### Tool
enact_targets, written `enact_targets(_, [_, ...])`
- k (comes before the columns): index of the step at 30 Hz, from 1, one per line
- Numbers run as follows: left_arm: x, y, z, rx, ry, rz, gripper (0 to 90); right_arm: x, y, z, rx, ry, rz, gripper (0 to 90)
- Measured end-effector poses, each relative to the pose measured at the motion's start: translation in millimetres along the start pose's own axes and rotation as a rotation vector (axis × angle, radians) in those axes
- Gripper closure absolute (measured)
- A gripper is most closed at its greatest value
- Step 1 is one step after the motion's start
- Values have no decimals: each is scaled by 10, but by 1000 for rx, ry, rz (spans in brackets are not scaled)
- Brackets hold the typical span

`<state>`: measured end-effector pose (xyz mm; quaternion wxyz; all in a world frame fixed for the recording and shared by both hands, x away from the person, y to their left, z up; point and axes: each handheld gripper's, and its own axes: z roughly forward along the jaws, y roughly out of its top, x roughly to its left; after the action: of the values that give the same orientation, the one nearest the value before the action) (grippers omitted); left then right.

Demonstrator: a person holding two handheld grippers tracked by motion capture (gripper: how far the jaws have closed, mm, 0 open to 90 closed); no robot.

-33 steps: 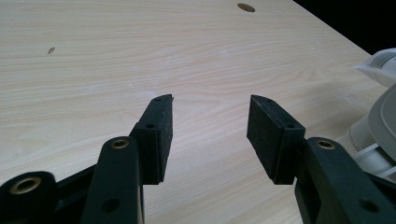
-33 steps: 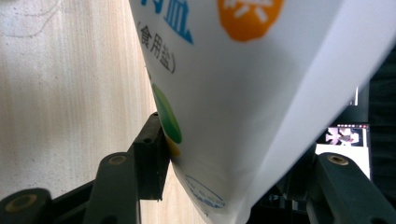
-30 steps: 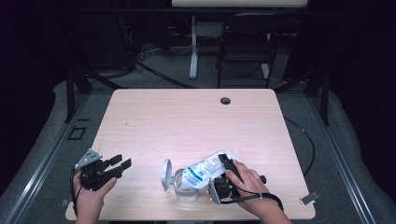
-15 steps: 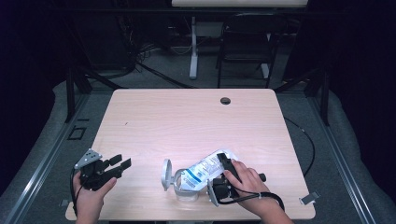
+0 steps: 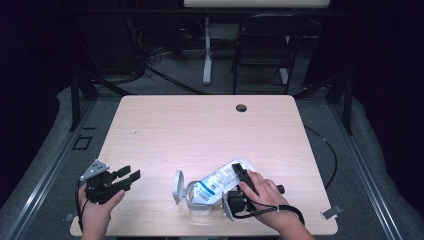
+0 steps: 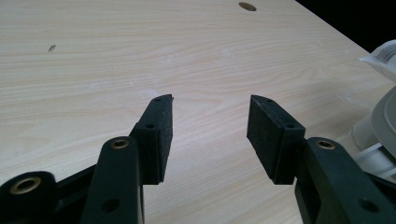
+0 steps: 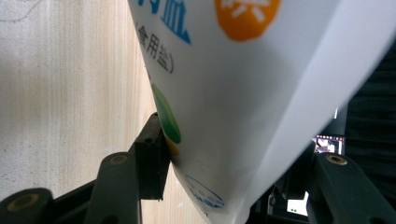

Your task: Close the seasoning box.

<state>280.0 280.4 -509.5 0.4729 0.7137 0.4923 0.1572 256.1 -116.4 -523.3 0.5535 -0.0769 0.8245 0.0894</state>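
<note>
The right claw grips a white plastic bag printed with blue characters and an orange badge, tipped mouth-first over a clear lidded plastic jar near the front edge of the pale wooden tabletop, so pouring the bag's contents into the jar looks to be the step in hand. Next the bag's far end wants lifting while its mouth stays over the jar. Left of the jar the left claw rests released and empty, and nothing has visibly shifted since a second ago.

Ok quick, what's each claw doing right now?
Left claw: open, empty, over the table.
Right claw: closed on the white salt bag, tipped at a clear container.
</note>
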Motion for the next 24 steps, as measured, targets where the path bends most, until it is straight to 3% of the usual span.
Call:
enact_targets(12, [13, -6, 3, 3, 2, -5, 511, -11, 3, 5, -5, 10, -5, 464])
enact_targets(24, [16, -7, 1, 4, 4, -4, 511, -59, 16, -8, 9, 27, -50, 465])
